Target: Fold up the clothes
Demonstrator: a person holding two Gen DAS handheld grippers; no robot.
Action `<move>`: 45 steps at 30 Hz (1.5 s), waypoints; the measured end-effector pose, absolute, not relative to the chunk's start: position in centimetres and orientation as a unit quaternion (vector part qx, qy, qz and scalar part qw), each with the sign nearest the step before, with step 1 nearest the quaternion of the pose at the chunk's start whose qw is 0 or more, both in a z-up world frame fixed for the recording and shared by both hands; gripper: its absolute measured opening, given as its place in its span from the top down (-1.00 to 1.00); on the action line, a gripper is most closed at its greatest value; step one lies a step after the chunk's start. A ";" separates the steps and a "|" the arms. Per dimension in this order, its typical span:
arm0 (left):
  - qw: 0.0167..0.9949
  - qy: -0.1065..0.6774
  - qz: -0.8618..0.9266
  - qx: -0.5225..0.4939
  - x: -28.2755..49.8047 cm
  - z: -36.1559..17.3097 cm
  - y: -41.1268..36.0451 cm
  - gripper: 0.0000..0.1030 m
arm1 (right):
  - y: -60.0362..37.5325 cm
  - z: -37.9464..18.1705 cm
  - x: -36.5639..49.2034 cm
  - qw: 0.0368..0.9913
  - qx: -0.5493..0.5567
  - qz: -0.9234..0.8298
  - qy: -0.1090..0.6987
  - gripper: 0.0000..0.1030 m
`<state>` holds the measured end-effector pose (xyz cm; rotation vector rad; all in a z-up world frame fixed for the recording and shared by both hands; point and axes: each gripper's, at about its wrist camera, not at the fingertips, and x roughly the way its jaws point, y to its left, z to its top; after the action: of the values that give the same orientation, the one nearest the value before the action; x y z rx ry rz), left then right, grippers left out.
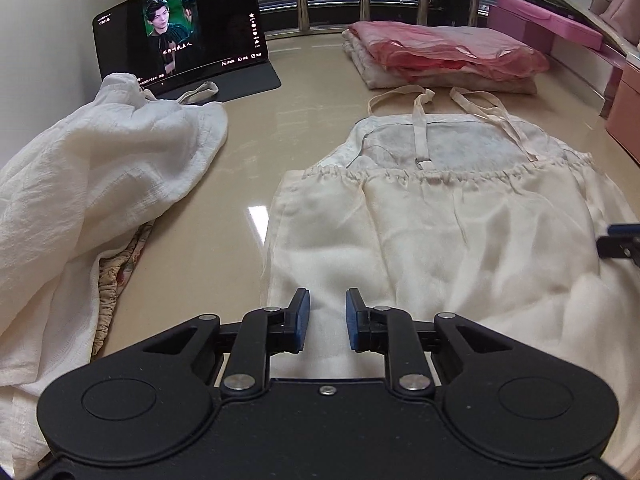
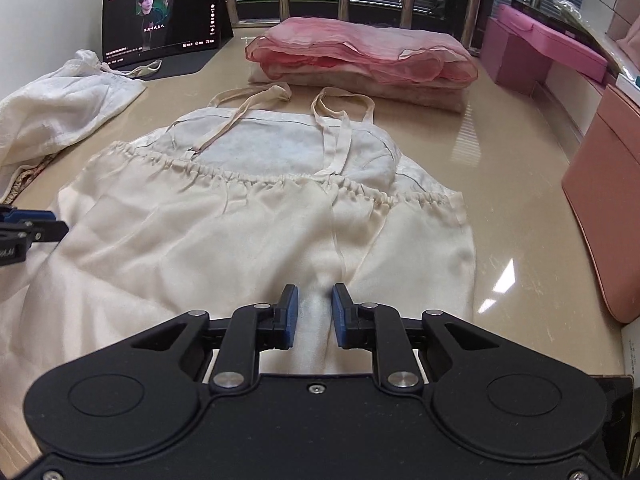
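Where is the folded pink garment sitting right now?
The folded pink garment lies at the far side of the table, below the window blinds, beyond the straps of the cream dress, with the tablet to its left and pink boxes to its right.

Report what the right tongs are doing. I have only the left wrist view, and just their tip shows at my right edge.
Observer: The right tongs are shut on a bunched fold of the cream dress, on the near side below its gathered waist.
Operator: Check the dress's right edge; my frame cuts it off.
Observer: It lies flat, with bare table beyond it.
Operator: Look for anything loose by those tongs.
Observer: A thin ribbon trails from the gathered waist down to the pinched fold.
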<state>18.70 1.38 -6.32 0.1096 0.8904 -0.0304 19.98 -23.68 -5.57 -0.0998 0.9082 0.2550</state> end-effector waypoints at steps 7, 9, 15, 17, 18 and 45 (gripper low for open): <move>0.902 0.425 0.003 0.072 19.3 -6.2 0.4 0.59 | -25.3 -5.5 18.2 0.886 -0.039 0.137 0.442 0.62; 0.901 0.428 0.008 0.069 19.6 -6.1 0.3 0.59 | -25.4 -5.4 17.5 0.885 -0.043 0.134 0.444 0.62; 0.905 0.424 -0.019 0.019 21.2 -5.0 1.1 0.59 | -27.5 -4.4 13.8 0.897 -0.006 0.120 0.426 0.59; 0.902 0.431 -0.022 0.026 22.7 -4.8 0.6 0.60 | -28.3 -4.6 12.9 0.893 -0.002 0.116 0.434 0.59; 0.898 0.439 -0.022 0.035 23.5 -5.1 0.3 0.60 | -28.7 -5.0 12.5 0.891 -0.001 0.115 0.438 0.59; 0.879 0.474 -0.016 0.045 34.7 -5.4 -0.1 0.88 | -30.2 -5.4 8.3 0.886 0.033 0.121 0.446 0.58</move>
<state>34.68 -0.11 -5.41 0.0945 0.9870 -0.0330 8.30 -30.19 -5.44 0.0681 0.9284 0.2525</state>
